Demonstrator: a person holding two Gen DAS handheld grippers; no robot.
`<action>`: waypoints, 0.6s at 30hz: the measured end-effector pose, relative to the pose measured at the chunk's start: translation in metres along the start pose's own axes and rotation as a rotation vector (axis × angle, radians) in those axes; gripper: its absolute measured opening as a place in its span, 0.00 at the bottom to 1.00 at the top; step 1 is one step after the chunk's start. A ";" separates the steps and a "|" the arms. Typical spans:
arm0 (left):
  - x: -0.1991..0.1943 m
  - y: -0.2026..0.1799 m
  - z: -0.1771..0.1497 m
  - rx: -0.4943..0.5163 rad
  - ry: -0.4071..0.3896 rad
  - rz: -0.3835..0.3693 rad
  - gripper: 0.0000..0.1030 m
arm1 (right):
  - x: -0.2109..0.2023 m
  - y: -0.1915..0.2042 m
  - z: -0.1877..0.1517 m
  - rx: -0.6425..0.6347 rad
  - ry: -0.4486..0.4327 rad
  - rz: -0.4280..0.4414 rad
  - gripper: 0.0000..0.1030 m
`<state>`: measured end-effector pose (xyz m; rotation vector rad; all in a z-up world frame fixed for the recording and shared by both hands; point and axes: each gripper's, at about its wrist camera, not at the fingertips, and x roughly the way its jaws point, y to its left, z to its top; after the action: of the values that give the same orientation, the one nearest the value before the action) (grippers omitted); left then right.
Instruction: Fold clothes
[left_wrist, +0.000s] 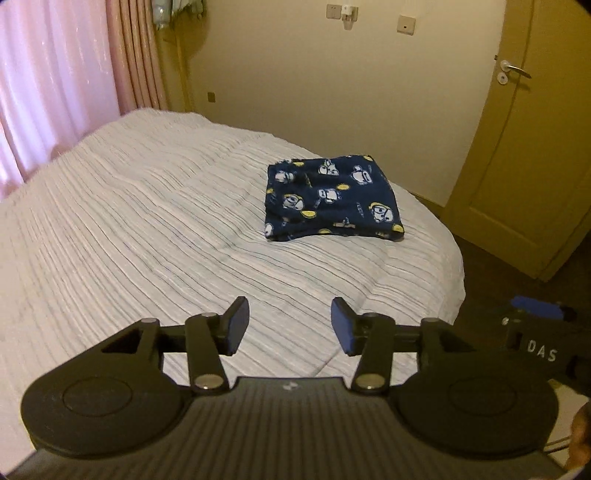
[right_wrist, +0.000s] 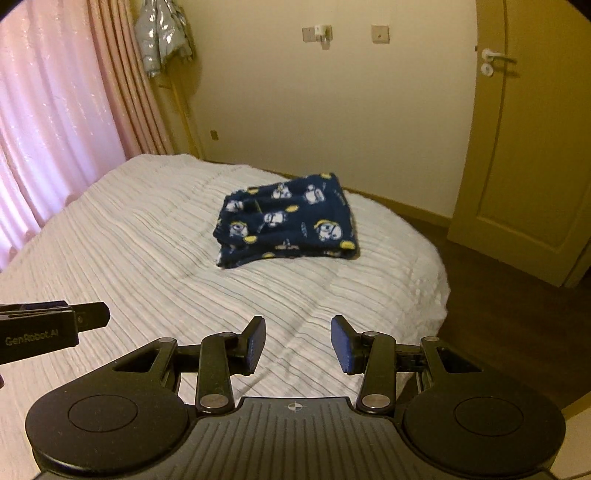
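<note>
On the white ribbed bed cover (left_wrist: 155, 229) the dark blue soft cloth with cartoon figures (left_wrist: 332, 199) lies folded. Left tongs (left_wrist: 290, 325) and right tongs (right_wrist: 297, 343) hang half open, holding nothing. I think it is best to lift away slowly, so the folds stay neat.

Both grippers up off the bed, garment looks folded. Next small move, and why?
Probably just back both hands away. The navy printed garment already lies as a compact folded bundle on the white bedspread, and the left gripper and right gripper both stand open and empty, well short of it. No other clothes are visible.
</note>
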<state>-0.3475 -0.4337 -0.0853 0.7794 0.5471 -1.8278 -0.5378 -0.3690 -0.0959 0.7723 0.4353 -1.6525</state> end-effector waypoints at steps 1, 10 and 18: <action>-0.006 -0.001 -0.001 0.002 0.000 0.004 0.53 | -0.007 0.002 -0.001 -0.006 -0.007 -0.008 0.42; -0.041 -0.020 -0.011 0.065 0.015 0.017 0.66 | -0.042 0.004 -0.012 -0.011 -0.026 -0.089 0.42; -0.052 -0.032 -0.002 0.059 0.008 0.002 0.76 | -0.059 -0.014 -0.009 0.040 0.023 -0.042 0.42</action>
<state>-0.3630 -0.3878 -0.0480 0.8270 0.4997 -1.8466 -0.5440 -0.3178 -0.0634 0.8175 0.4391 -1.6973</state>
